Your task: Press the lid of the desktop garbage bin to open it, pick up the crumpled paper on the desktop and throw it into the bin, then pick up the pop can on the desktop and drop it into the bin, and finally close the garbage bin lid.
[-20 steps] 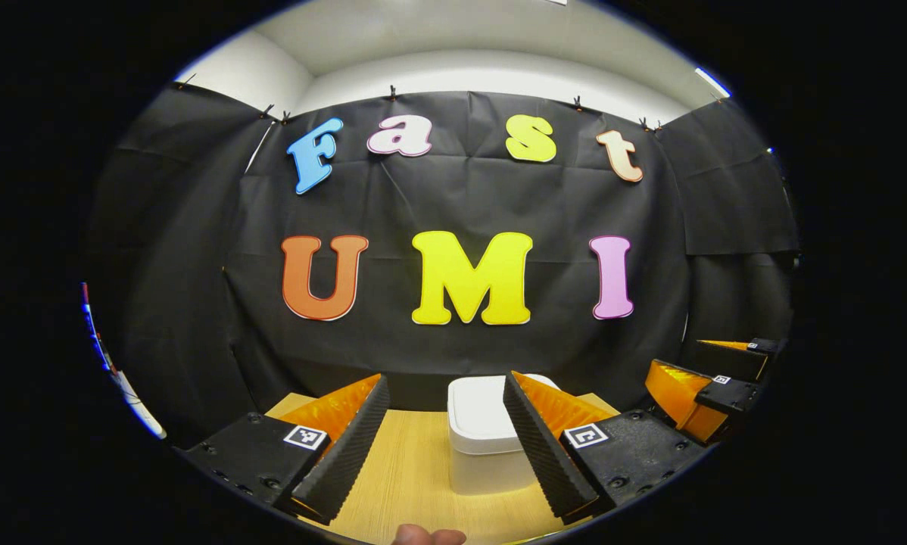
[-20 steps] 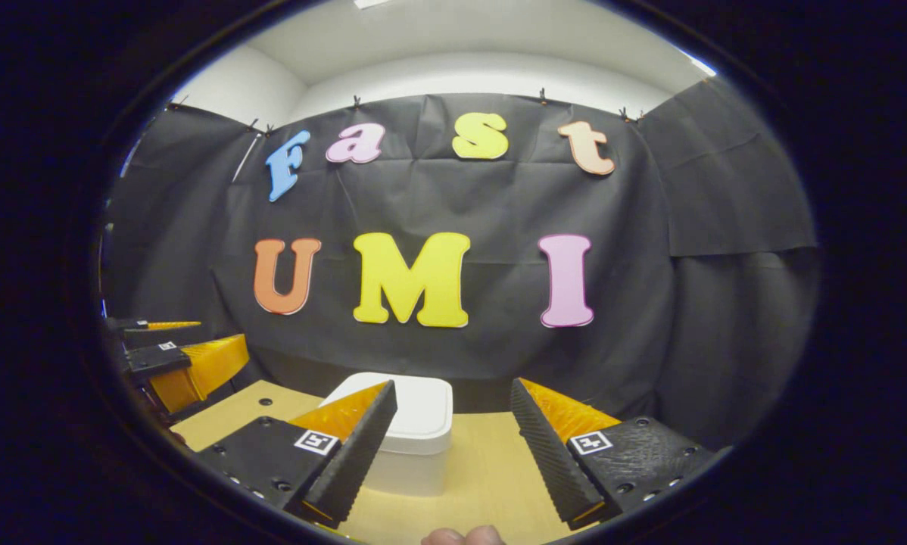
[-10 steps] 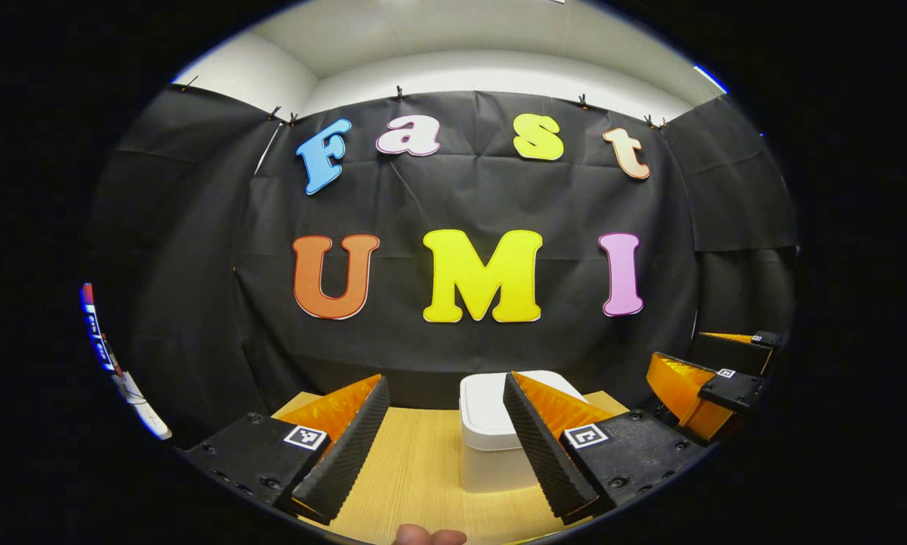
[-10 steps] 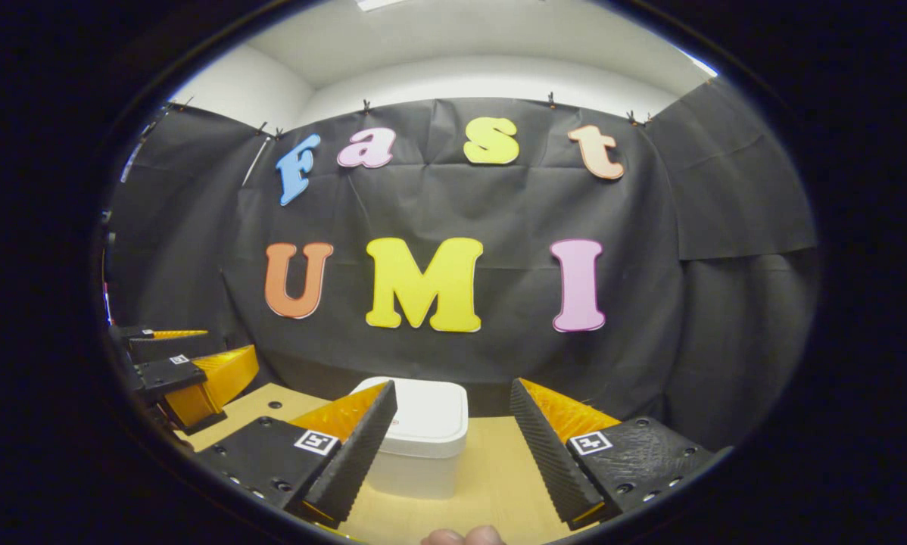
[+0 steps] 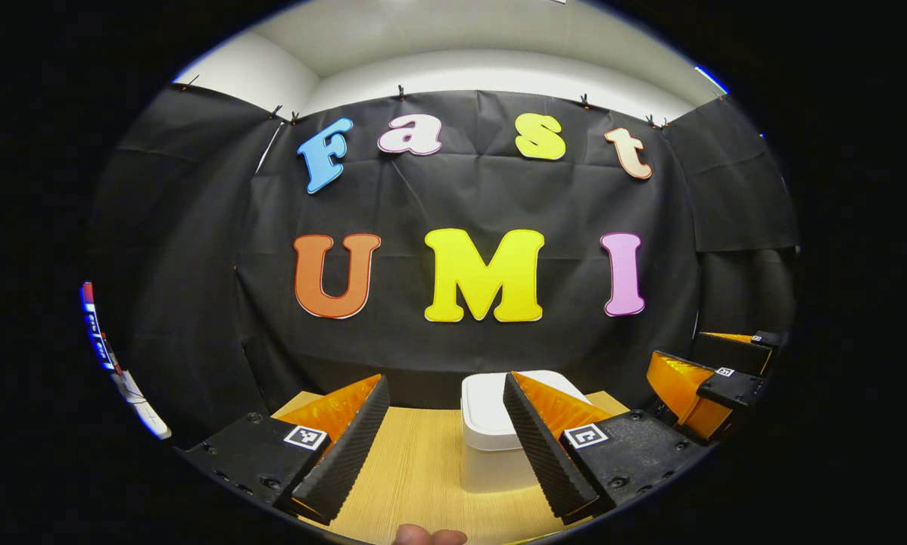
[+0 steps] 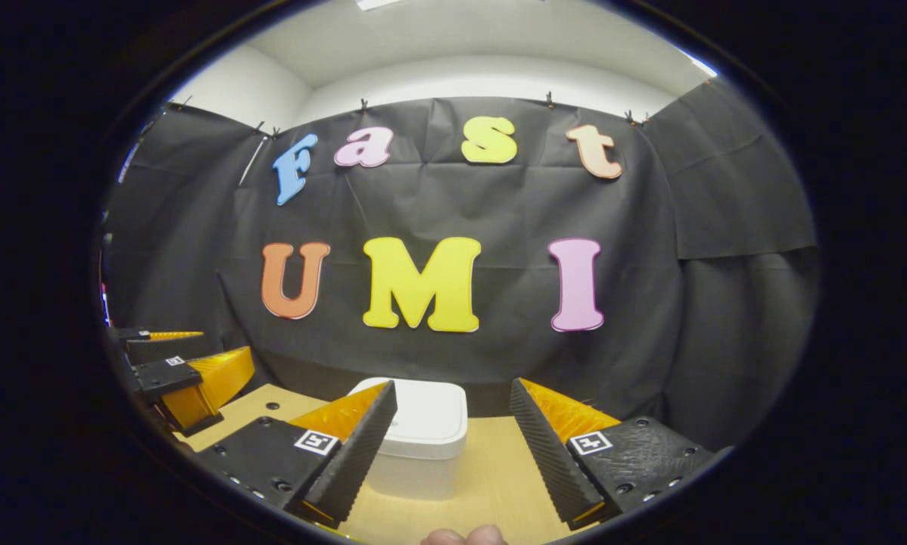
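Barely shifted since half a second ago, left gripper [image 5: 446, 443] and right gripper [image 6: 453, 446] hover spread apart, lidded garbage bin [image 6: 423, 439] at twelve o'clock on the wooden desktop [image 5: 416, 469].

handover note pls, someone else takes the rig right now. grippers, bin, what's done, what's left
Left gripper: open, holding nothing, raised off the wooden table.
Right gripper: open, holding nothing, level with the left one and beside it.
Garbage bin: white, on the table ahead of both grippers, near the back wall. Its lid is down.
Crumpled paper and pop can: I cannot place them from these views, nor tell whether they are already in the bin.
Done or left: cannot tell from a shut lid alone. Look over the table first. If paper and can are out, press the lid open and start from there.
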Demonstrator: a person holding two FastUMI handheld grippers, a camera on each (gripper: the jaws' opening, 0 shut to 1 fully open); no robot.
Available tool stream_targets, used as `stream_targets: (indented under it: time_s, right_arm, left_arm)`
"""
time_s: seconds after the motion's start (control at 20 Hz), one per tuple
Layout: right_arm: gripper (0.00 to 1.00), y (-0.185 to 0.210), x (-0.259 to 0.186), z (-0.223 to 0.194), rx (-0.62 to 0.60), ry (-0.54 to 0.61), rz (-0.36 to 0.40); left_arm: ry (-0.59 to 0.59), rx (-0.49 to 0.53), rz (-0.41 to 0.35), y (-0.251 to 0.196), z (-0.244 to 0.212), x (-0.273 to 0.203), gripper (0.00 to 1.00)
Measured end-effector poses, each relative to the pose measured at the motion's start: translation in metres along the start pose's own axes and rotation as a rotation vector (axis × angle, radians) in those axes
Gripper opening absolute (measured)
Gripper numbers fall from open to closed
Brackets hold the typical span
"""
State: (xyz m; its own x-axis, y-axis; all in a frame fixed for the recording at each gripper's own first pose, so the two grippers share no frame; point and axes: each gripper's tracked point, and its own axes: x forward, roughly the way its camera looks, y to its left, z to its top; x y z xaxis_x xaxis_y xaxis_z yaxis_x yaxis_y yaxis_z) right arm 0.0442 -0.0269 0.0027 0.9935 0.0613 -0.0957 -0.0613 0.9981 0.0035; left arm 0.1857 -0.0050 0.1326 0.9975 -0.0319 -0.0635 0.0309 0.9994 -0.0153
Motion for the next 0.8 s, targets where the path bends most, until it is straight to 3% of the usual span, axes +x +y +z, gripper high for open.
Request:
stream_targets:
  time_s: [0.8]
  right_arm:
    - [0.95, -0.0067, -0.0019, 0.001, 0.003, -0.001, -0.005]
  left_arm:
    - [0.003, -0.01, 0.012, 0.0008, -0.0002, 0.0002, 0.98]
